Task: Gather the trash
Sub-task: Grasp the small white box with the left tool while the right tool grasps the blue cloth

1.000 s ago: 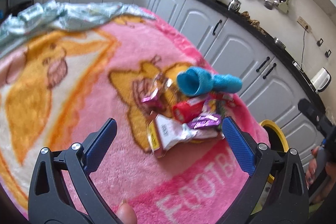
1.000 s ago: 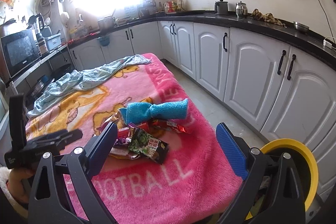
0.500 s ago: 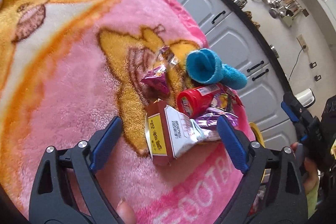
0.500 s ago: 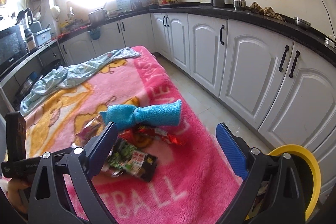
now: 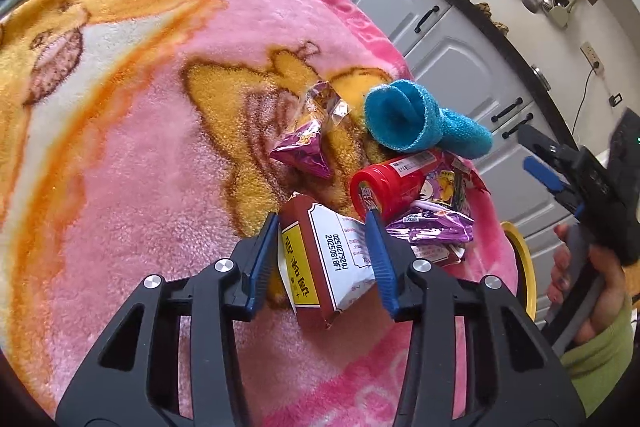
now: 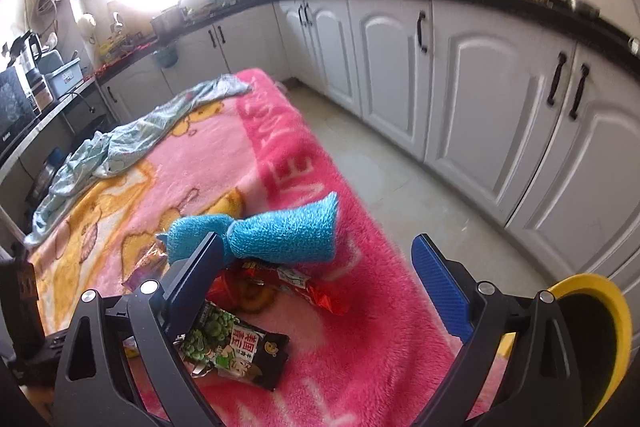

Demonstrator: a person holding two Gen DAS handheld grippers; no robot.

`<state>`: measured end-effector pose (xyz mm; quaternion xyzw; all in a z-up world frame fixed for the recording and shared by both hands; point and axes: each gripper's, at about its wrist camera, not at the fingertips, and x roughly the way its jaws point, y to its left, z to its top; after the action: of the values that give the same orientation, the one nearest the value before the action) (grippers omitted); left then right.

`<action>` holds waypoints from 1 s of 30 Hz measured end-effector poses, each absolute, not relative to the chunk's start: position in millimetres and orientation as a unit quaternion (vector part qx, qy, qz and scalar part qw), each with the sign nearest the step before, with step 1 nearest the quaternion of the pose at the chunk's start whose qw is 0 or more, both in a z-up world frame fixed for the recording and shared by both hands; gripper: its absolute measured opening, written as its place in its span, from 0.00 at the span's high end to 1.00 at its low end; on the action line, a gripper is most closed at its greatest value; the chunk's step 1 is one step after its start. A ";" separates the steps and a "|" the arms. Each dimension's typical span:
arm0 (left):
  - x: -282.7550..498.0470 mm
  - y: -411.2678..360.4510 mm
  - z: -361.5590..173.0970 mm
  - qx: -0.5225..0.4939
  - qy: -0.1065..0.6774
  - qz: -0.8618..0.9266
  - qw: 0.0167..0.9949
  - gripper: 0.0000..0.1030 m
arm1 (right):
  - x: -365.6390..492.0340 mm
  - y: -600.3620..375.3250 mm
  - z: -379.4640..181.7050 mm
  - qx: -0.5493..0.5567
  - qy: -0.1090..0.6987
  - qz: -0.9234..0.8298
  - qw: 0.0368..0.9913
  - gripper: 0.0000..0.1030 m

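Note:
A pile of trash lies on the pink blanket [image 5: 140, 167]: a brown, white and yellow snack packet [image 5: 324, 267], a red tub [image 5: 384, 191], purple wrappers [image 5: 304, 151], a red wrapper [image 6: 296, 283] and a green-pea packet [image 6: 232, 347]. My left gripper [image 5: 322, 217] is closing its jaws, and both pads touch the sides of the brown packet between them. My right gripper [image 6: 316, 241] hangs open above the pile's edge, in front of a rolled blue towel [image 6: 280, 235], with nothing between its fingers. The left wrist view shows it at the right, held by a hand.
A yellow-rimmed bin [image 6: 592, 327] stands on the floor just past the blanket's near corner. A crumpled pale-blue cloth [image 6: 132, 143] lies at the far end of the blanket. White cabinets [image 6: 460, 107] line the wall across a strip of floor.
The left gripper's jaws went from wide open to closed around the brown packet as it came down onto the pile. The right gripper swung in closer over the towel and wrappers.

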<state>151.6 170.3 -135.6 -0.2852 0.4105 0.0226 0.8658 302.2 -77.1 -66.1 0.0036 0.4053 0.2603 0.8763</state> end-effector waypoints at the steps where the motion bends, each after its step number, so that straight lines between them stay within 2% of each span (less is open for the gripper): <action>1: 150.5 171.1 -135.2 -0.286 0.410 0.021 0.866 0.67 | 307.3 -77.0 -70.3 0.012 0.416 0.266 0.870 0.11; 8: 142.2 174.1 -129.8 -0.289 0.405 0.019 0.868 0.68 | 339.6 -72.8 -99.9 0.077 0.477 0.288 0.827 0.12; 10: 139.4 174.6 -128.0 -0.288 0.403 0.017 0.868 0.68 | 344.3 -73.2 -103.6 0.090 0.481 0.292 0.822 0.35; 11: 137.6 174.8 -126.0 -0.286 0.401 0.017 0.870 0.68 | 346.7 -73.5 -105.8 0.098 0.486 0.295 0.817 0.43; 13: 134.6 174.9 -121.9 -0.284 0.397 0.018 0.872 0.68 | 347.6 -76.6 -107.3 0.107 0.491 0.300 0.811 0.80; 15: 131.0 175.6 -116.9 -0.281 0.392 0.016 0.876 0.68 | 341.8 -79.1 -102.9 0.098 0.485 0.313 0.811 0.94; 30: 99.8 161.7 -76.5 -0.239 0.357 0.004 0.903 0.68 | 260.4 -106.6 -8.0 0.049 0.363 0.373 0.852 0.96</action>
<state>99.8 161.7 -76.5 -0.2391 0.3568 0.0044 0.9030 260.4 -106.6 -8.0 0.0493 0.3629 0.3731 0.8524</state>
